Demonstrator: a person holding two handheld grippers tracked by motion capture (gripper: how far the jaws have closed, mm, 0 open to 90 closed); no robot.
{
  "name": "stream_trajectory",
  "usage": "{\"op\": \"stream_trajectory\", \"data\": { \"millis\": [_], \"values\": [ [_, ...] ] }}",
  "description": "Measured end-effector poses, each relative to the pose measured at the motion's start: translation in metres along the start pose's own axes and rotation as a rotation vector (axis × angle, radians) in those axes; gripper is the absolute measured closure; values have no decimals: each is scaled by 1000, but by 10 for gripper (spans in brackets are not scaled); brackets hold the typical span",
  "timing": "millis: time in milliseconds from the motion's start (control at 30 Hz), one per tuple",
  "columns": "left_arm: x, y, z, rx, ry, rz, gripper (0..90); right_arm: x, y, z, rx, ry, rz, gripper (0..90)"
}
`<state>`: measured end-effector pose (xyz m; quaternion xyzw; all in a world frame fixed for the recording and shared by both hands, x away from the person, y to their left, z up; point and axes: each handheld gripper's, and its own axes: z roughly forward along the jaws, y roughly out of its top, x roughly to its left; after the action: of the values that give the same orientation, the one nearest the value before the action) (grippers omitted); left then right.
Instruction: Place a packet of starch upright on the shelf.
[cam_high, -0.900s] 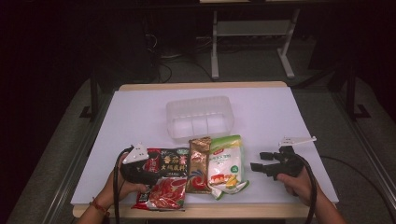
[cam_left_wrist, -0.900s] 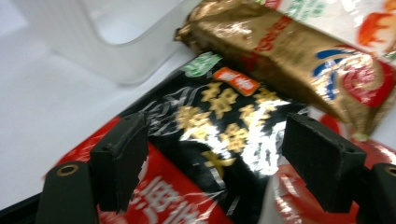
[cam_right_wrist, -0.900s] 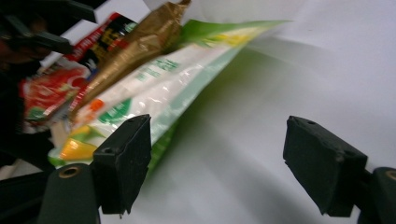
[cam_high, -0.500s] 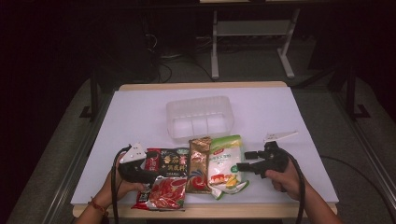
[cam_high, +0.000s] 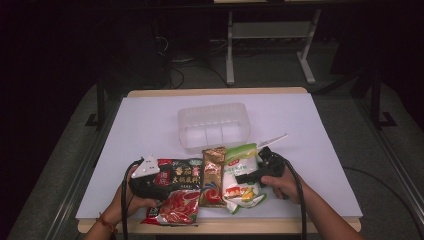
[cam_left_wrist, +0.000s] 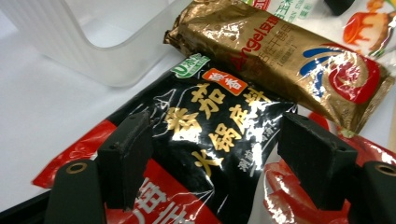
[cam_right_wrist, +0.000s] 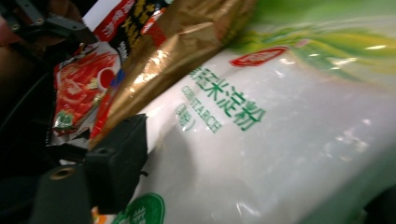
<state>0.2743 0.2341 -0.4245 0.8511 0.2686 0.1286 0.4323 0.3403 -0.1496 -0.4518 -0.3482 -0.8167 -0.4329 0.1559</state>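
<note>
Several food packets lie in a row near the table's front edge. My left gripper (cam_high: 161, 183) hovers open over the black and red hot-pot packet (cam_high: 179, 172), which shows between its jaws (cam_left_wrist: 217, 163) in the left gripper view as the black packet (cam_left_wrist: 219, 126). A red packet (cam_high: 176, 207) lies under it, toward the front. The gold packet (cam_high: 212, 177) (cam_left_wrist: 289, 60) lies to its right. My right gripper (cam_high: 246, 177) (cam_right_wrist: 257, 172) reaches from the right, its jaws wide apart around the white and green cornstarch packet (cam_high: 241, 165) (cam_right_wrist: 280, 130); one pad (cam_right_wrist: 119, 161) sits by the gold packet's edge (cam_right_wrist: 177, 56).
A clear plastic container (cam_high: 214, 125) (cam_left_wrist: 93, 42) stands behind the packets at the table's middle. A thin white strip (cam_high: 274, 140) lies to the container's right. The white table (cam_high: 150, 125) ends close in front of the packets, and a person's hands hold both grippers.
My right gripper has moved left from the bare right side of the table onto the cornstarch packet. My left gripper has stayed over the black packet.
</note>
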Motion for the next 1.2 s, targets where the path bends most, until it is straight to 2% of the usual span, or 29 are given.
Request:
{"op": "stream_trajectory", "data": {
  "millis": [33, 67, 133, 200, 333, 467, 533, 600, 633, 667, 767, 967, 1000, 1033, 1133, 1200],
  "values": [
    [0, 0, 0, 0, 0, 0, 259, 0, 0, 0, 0, 0, 0, 304],
    [-1, 0, 2, 8, -3, 7, 259, 4, 1, 1, -7, 5, -28, 373],
    [-3, 0, 5, 14, -11, 9, 259, 6, 0, -2, -20, 0, -53, 492],
    [-3, 1, 7, 16, -13, 11, 259, 10, 0, -5, -27, -12, -81, 578],
    [-5, 10, 14, 23, -19, 19, 259, 18, -3, -9, -42, -44, -138, 677],
    [-8, 22, 21, 14, -47, 18, 258, 27, -6, -15, -71, -78, -192, 747],
    [-10, 25, 23, 15, -50, 27, 255, 33, -8, -21, -88, -90, -224, 765],
    [-13, 36, 29, -4, -87, 16, 256, 39, -9, -26, -98, -105, -251, 783],
    [-13, 36, 29, -4, -87, 16, 256, 39, -9, -26, -98, -105, -251, 783],
    [-17, 45, 33, -16, -105, 25, 256, 44, -9, -34, -119, -114, -274, 796],
    [-23, 56, 39, -36, -134, 35, 258, 49, -10, -43, -158, -164, -302, 806],
    [-28, 68, 59, -51, -152, 32, 266, 57, -13, -56, -190, -215, -337, 812],
    [-30, 71, 64, -50, -158, 40, 266, 62, -14, -62, -205, -235, -357, 815],
    [-30, 71, 64, -50, -158, 40, 269, 62, -14, -62, -205, -235, -357, 815],
    [-32, 75, 67, -54, -153, 56, 280, 72, -11, -72, -259, -256, -394, 816],
    [-33, 75, 69, -57, -155, 60, 283, 77, -10, -75, -272, -267, -412, 816]
  ]
}}
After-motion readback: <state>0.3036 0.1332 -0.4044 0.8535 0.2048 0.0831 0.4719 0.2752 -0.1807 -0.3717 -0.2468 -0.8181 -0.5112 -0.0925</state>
